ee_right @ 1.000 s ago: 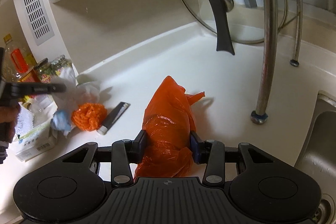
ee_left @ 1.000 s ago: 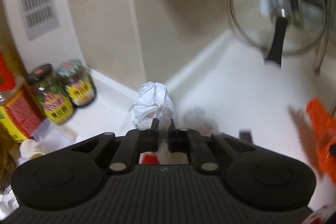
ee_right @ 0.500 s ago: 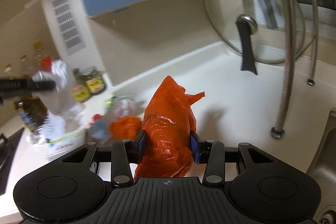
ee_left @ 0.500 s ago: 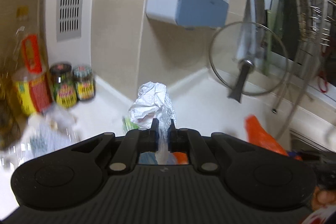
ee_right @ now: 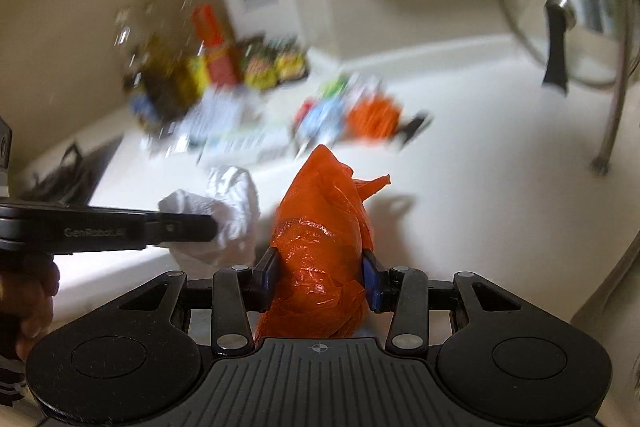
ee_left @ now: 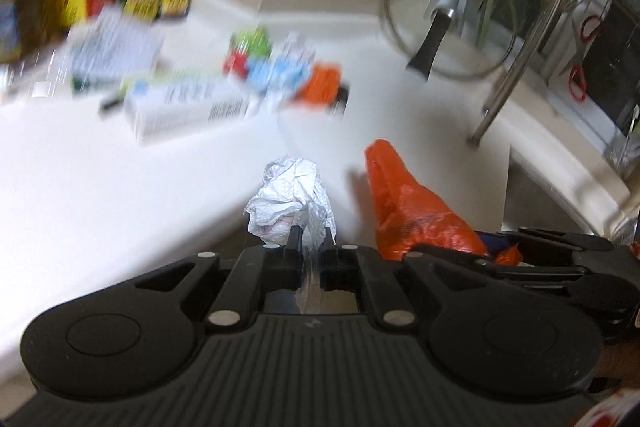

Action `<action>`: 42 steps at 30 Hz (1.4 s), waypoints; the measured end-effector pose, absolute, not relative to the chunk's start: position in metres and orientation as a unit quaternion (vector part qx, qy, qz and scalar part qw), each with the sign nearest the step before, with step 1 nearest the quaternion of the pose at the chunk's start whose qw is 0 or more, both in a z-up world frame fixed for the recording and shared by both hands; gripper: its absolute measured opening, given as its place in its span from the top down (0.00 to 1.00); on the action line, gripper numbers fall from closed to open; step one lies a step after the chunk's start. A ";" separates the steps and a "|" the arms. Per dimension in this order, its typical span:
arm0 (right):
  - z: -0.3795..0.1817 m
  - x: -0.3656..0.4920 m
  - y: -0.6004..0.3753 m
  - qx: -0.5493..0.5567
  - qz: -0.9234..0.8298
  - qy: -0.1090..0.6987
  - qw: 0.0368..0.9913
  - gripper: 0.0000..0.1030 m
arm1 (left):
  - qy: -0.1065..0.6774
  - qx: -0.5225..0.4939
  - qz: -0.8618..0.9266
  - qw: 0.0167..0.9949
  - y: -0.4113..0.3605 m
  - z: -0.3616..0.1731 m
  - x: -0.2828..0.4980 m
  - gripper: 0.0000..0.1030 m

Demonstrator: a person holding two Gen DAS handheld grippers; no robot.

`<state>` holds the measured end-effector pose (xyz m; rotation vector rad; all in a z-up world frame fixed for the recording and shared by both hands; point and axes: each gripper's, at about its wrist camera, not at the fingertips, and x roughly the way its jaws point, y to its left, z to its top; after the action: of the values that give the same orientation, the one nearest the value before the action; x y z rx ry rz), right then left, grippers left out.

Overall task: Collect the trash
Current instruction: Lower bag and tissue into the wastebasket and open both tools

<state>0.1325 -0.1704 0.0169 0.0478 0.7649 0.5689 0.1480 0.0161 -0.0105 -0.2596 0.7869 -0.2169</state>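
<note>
My left gripper (ee_left: 311,243) is shut on a crumpled white paper wad (ee_left: 290,193) and holds it in the air above the white counter. It also shows in the right wrist view (ee_right: 228,207), just left of the orange bag. My right gripper (ee_right: 320,267) is shut on an orange plastic bag (ee_right: 324,227), which stands up between its fingers; the bag also shows in the left wrist view (ee_left: 408,203). More trash lies blurred on the counter: an orange net ball (ee_right: 372,117), blue and white wrappers (ee_right: 320,119) and a small black object (ee_right: 414,127).
Sauce jars and bottles (ee_right: 224,67) stand at the back left beside a white box (ee_left: 188,107). A glass pot lid (ee_right: 560,7) leans on the back wall. A steel rack leg (ee_right: 612,107) stands right. A sink (ee_left: 536,199) lies to the right.
Both grippers have pulled back and up from the counter, still holding the paper wad and the orange bag. The left gripper has come close beside the right one.
</note>
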 end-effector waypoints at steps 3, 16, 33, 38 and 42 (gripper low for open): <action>-0.002 0.118 -0.151 -0.007 0.274 0.388 0.880 0.59 | 0.407 -0.138 -0.093 0.898 0.025 -0.035 0.135 0.94; -0.125 0.117 -0.106 -0.083 0.262 0.489 0.828 0.59 | 0.479 -0.127 -0.069 0.866 0.040 -0.143 0.129 0.94; -0.194 0.157 -0.100 -0.105 0.244 0.527 0.807 0.59 | 0.526 -0.143 -0.049 0.837 0.037 -0.215 0.147 0.94; -0.195 0.157 -0.101 -0.104 0.247 0.526 0.807 0.59 | 0.533 -0.138 -0.047 0.833 0.034 -0.217 0.153 0.94; -0.200 0.161 -0.101 -0.101 0.245 0.527 0.807 0.59 | 0.535 -0.137 -0.048 0.832 0.031 -0.218 0.157 0.94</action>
<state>0.1613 -0.1011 -0.1995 -0.2157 1.1285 0.5247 0.1566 0.0309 -0.2180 -0.2902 1.1353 -0.1014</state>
